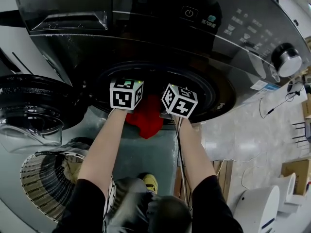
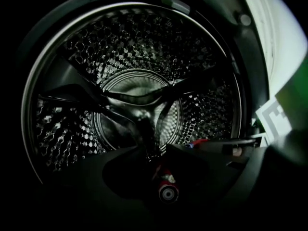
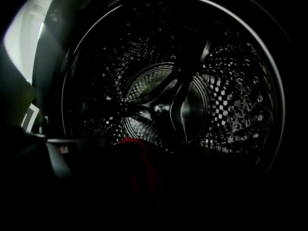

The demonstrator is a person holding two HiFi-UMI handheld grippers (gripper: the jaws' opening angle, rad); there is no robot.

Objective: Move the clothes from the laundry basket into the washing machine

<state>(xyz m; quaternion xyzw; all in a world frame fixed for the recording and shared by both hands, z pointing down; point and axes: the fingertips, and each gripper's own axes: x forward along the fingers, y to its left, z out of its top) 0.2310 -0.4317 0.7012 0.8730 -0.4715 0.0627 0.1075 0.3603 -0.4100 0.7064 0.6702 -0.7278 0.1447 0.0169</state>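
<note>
Red is the one bright colour here: a crumpled red cloth (image 1: pixel 146 120) hangs at the mouth of the dark grey front-loading washing machine (image 1: pixel 146 28), just between the left gripper (image 1: pixel 127 95) and the right gripper (image 1: pixel 179 101). In the head view only their black-and-white marker cubes show. The jaws reach past the rim into shadow, and the cloth's upper edge is hidden behind the cubes. The round glass door (image 1: pixel 29 115) stands open at the left, cut by the frame edge. The white slatted plastic laundry basket (image 1: pixel 41 178) sits low on the left, partly covered by the person's left arm, and what it holds is unclear. In the left gripper view the perforated steel drum (image 2: pixel 139 81) fills the picture. The jaws are two black masses drawn nearly together at the bottom, with a thin sliver of the cloth (image 2: pixel 163 174) nipped in the narrow gap. Most of the fabric is lost in darkness, and the other gripper's cube is clipped at the right edge. In the right gripper view the drum (image 3: pixel 183 81) shows again. The lower half is almost black, so the jaw outlines barely stand out. A dull red fold (image 3: pixel 139 160) bunches up exactly where they sit, and they appear clamped on it.
</note>
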